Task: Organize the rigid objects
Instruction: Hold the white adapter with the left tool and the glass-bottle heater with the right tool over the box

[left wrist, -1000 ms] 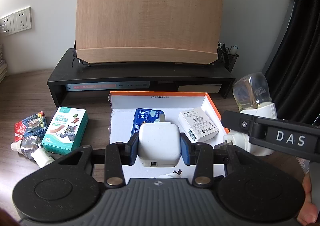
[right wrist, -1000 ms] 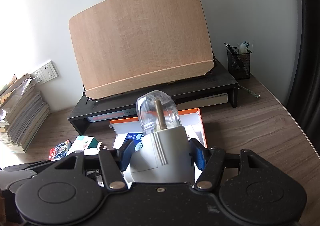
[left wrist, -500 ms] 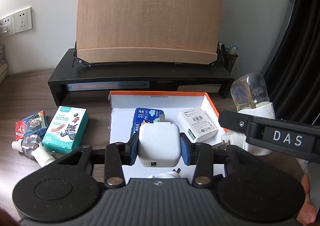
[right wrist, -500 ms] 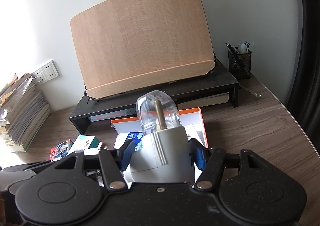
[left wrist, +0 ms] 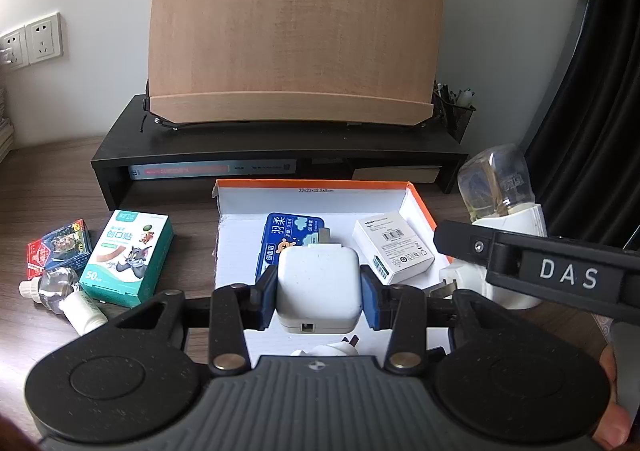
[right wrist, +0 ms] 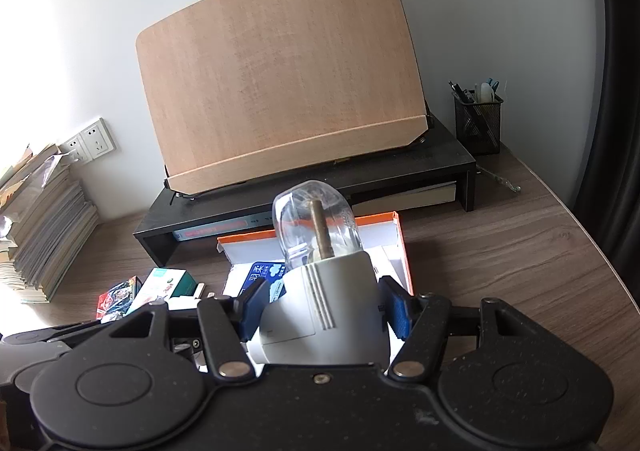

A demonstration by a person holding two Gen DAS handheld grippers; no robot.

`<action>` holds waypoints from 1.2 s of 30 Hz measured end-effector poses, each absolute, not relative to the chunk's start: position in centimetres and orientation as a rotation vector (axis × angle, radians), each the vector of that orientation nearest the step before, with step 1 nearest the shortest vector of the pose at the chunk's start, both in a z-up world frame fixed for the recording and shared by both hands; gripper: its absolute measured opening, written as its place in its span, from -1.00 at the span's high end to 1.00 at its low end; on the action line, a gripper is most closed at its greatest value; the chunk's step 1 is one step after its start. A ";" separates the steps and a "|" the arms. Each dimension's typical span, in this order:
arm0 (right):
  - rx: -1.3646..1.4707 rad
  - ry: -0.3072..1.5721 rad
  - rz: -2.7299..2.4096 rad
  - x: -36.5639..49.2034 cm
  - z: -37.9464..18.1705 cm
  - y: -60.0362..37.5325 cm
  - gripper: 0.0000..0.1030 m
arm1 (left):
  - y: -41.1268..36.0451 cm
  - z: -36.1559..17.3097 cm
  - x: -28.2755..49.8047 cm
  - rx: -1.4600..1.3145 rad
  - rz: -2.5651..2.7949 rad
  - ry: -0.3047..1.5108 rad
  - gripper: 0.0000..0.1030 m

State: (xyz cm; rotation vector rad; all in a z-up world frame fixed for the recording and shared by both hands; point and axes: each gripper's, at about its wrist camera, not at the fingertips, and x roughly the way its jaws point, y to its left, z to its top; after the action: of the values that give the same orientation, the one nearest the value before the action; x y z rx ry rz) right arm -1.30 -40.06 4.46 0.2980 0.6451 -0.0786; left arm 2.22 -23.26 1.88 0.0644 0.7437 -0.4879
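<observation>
- Over the orange-rimmed box [left wrist: 420,199] on the desk: left gripper [left wrist: 318,301] clamped on a white square charger [left wrist: 318,291], blue pads flat against both its sides, held just above the box floor.
- To the right, near the box's right wall: right gripper [right wrist: 324,311] closed around the white base of a plug-in vaporizer [right wrist: 320,291], clear bottle end tilted up and away.
- Against the frames of a second ago: no visible shift in either grip or either item; both hands paused, neither item released yet. Judged as a hold just before placing.
- Already lying in the box: blue tin [left wrist: 292,239] and small white carton [left wrist: 394,247].
- Outside it, on the left of the desk: green plaster box [left wrist: 128,255], card pack [left wrist: 58,249], small bottles [left wrist: 60,291]. Judged as still to sort.
- Left view only: box contents and the charger grip; also the vaporizer from the side.
- Right view only: brown wick inside the bottle, book stack [right wrist: 40,227] at far left, pen holder [right wrist: 478,119] in full.
</observation>
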 end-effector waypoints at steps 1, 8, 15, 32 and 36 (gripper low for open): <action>0.298 0.646 -0.079 -1.2 4.4 -40.1 -0.41 | -23.3 1.8 2.3 0.064 -0.488 0.744 0.18; 0.295 0.651 -0.080 -1.0 4.3 -40.1 -0.41 | -23.4 1.7 2.4 0.065 -0.489 0.747 0.18; 0.296 0.658 -0.081 -0.4 4.2 -40.3 -0.41 | -23.4 1.5 2.8 0.066 -0.488 0.750 0.18; 0.283 0.691 -0.090 1.5 3.4 -40.7 -0.41 | -23.8 1.0 3.7 0.074 -0.505 0.761 0.17; 0.279 0.700 -0.091 2.0 3.2 -40.7 -0.41 | -23.9 0.9 3.8 0.076 -0.510 0.763 0.17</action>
State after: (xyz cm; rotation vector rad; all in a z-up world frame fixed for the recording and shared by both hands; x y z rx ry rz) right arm 2.03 -40.70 3.22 0.2793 0.6999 -0.0905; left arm 3.82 -23.93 0.88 0.0759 0.7634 -0.5098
